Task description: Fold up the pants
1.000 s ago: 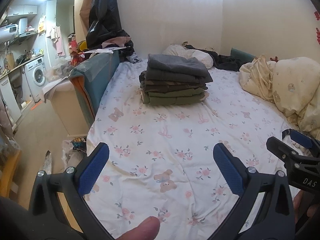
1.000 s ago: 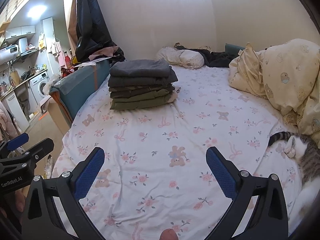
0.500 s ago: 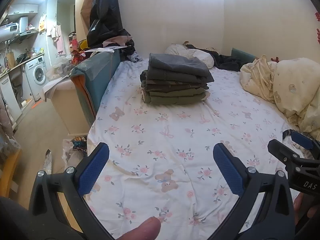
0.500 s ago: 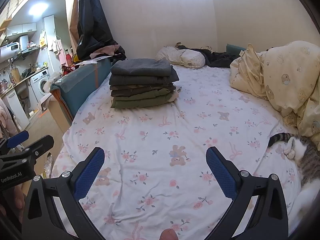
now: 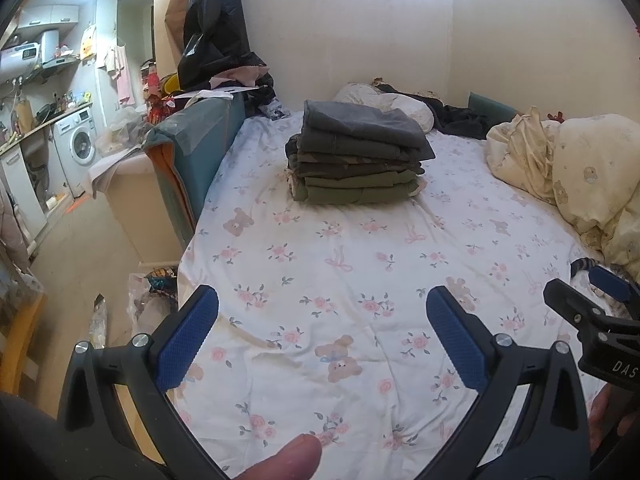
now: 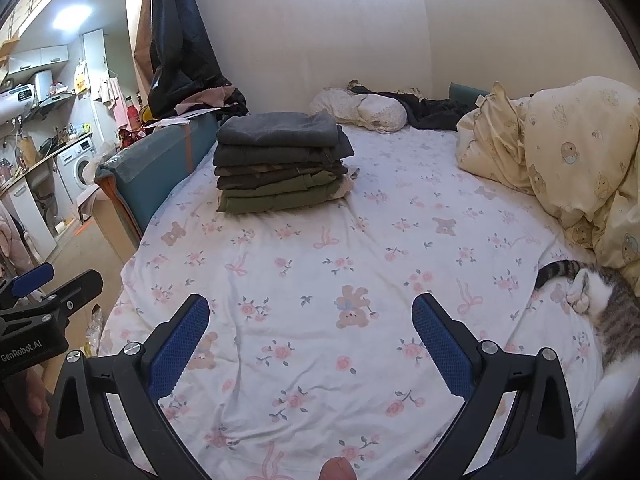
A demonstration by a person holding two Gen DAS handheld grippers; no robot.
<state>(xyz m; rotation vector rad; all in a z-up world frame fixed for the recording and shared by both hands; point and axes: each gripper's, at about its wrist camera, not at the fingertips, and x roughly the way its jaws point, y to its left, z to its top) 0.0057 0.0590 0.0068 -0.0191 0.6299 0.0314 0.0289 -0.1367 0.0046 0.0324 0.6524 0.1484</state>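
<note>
A stack of several folded pants [image 5: 358,162] [image 6: 280,164], grey on top and olive below, sits far back on the flowered bed sheet [image 5: 340,272] [image 6: 320,264]. My left gripper [image 5: 320,312] hangs open over the near part of the sheet with nothing between its blue pads. My right gripper [image 6: 310,316] is open too, over the sheet beside it, empty. Each gripper shows at the edge of the other's view: the right one [image 5: 588,312] at the right edge, the left one [image 6: 44,300] at the left edge.
A tabby cat [image 6: 596,304] lies on the sheet's right edge near my right gripper. A cream duvet [image 5: 568,172] [image 6: 560,152] is heaped at the right. Pillow and dark clothes [image 6: 400,106] lie at the far wall. A teal headboard [image 5: 192,156] and the floor border the bed's left.
Both grippers have drifted slightly forward and up over the sheet, staying open and empty. The stack and the cat have not moved.
</note>
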